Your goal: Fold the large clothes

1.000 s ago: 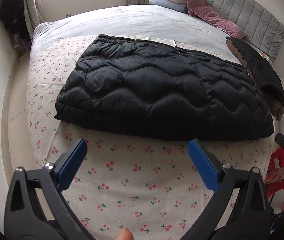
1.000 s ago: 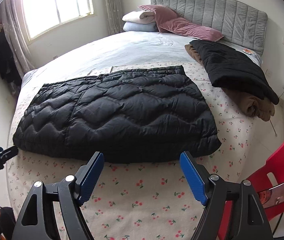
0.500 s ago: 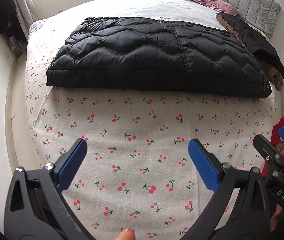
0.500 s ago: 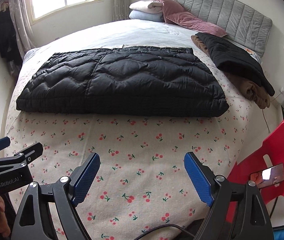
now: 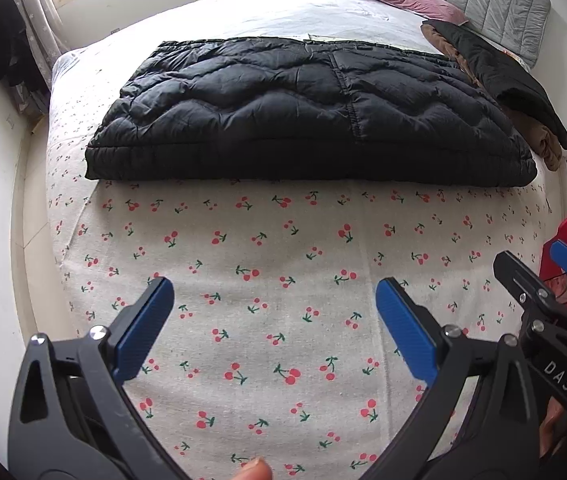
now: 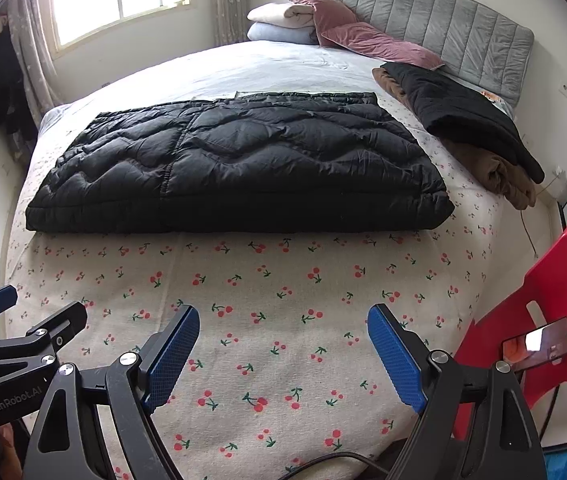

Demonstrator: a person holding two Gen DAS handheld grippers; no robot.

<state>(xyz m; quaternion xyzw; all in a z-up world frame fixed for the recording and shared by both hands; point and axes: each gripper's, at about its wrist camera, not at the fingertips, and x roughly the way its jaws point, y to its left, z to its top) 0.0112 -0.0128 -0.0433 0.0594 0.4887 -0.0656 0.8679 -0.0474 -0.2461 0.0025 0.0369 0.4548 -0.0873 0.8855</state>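
A black quilted down jacket [image 5: 303, 116] lies folded into a flat rectangle across the middle of the bed; it also shows in the right wrist view [image 6: 239, 168]. My left gripper [image 5: 273, 328] is open and empty, held well back from the jacket over the cherry-print sheet [image 5: 267, 248]. My right gripper [image 6: 281, 356] is open and empty too, over the sheet [image 6: 283, 280] near the bed's front edge. The two grippers are side by side: the right one shows at the right in the left wrist view [image 5: 539, 300], the left one at the left in the right wrist view [image 6: 23, 340].
A pile of black and brown clothes [image 6: 467, 128] lies on the bed's right side. Pillows and a folded blanket [image 6: 315, 20] sit by the grey headboard [image 6: 443, 28]. A red plastic chair [image 6: 539, 312] with a phone on it stands right of the bed.
Both grippers have pulled back from the jacket's front edge toward the foot of the bed. The jacket lies still. Both grippers stayed open.
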